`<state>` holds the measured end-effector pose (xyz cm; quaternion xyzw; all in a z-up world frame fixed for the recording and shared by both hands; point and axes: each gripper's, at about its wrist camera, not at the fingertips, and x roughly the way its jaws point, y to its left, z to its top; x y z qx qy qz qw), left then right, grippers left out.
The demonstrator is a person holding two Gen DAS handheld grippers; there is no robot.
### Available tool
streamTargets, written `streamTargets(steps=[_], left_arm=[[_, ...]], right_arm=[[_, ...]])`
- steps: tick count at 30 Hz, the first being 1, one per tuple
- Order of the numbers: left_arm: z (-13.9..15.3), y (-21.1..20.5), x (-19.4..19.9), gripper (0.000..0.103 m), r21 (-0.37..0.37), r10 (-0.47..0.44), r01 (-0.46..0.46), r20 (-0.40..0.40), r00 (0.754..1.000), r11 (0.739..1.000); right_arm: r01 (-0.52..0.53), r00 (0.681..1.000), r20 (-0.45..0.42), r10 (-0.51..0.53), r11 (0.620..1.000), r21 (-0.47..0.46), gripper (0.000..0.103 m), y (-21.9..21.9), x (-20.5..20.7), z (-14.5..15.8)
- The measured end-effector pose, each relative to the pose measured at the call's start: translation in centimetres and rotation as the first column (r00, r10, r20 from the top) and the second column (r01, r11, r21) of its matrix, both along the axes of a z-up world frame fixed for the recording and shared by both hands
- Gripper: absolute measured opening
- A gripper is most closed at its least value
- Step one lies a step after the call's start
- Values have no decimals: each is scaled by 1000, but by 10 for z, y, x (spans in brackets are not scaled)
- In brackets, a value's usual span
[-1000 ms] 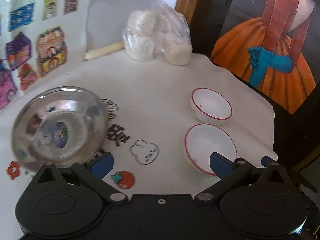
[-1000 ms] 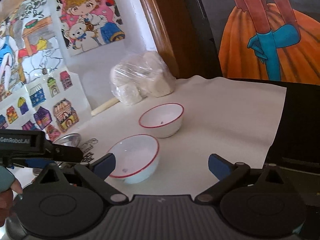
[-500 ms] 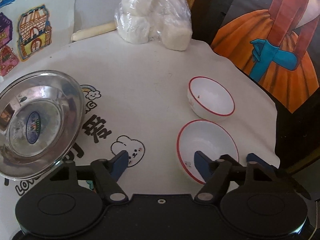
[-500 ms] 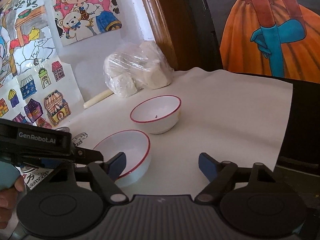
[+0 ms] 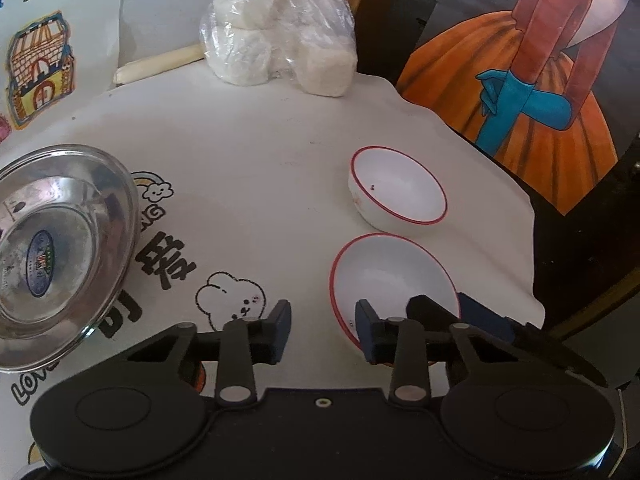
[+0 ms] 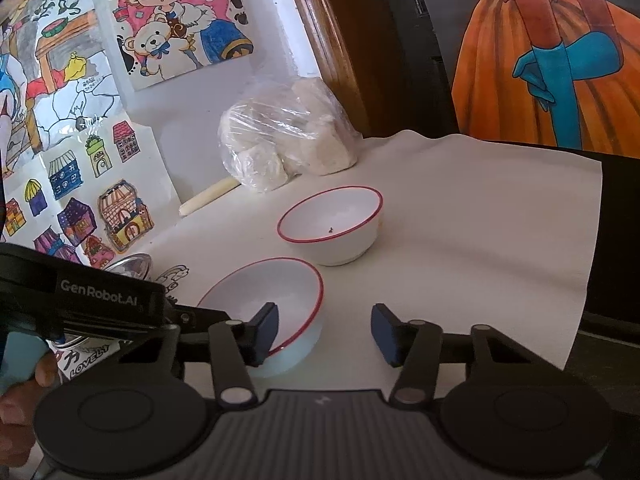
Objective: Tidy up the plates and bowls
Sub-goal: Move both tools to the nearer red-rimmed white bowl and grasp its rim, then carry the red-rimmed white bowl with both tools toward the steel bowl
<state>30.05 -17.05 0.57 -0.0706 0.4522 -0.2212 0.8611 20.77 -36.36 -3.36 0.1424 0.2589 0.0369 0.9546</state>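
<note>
Both tools' jaws are closing: left tool (image 5: 323, 330) and right tool (image 6: 325, 330) straddling the near bowl's (image 6: 276, 296) rim, not yet pinching.

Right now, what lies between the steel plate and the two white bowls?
In the left wrist view, only printed cloth lies between steel plate and white bowls.
</note>
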Motion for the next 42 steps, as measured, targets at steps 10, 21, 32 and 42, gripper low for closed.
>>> streamTargets(steps=[10,21,32,42], left_arm=[[0,-1,1,18,-46,-39,38,-13,999,998],[2,4,-5,13,-50,-28,28,-1,1000,998],[23,17,-23,12,-73,-10,15,61,998,997],[43,38,-41,11,-93,14,-4,113,993,996]], right_arm=[[16,999,-29,-15,998,54,27,4,3,2],[43,999,-30,-41,996,79,18,6,-1,2],[44,998,34,-47,996,82,17,15,-16,18],[11,997,79,-16,998,64,17,32,-31,38]])
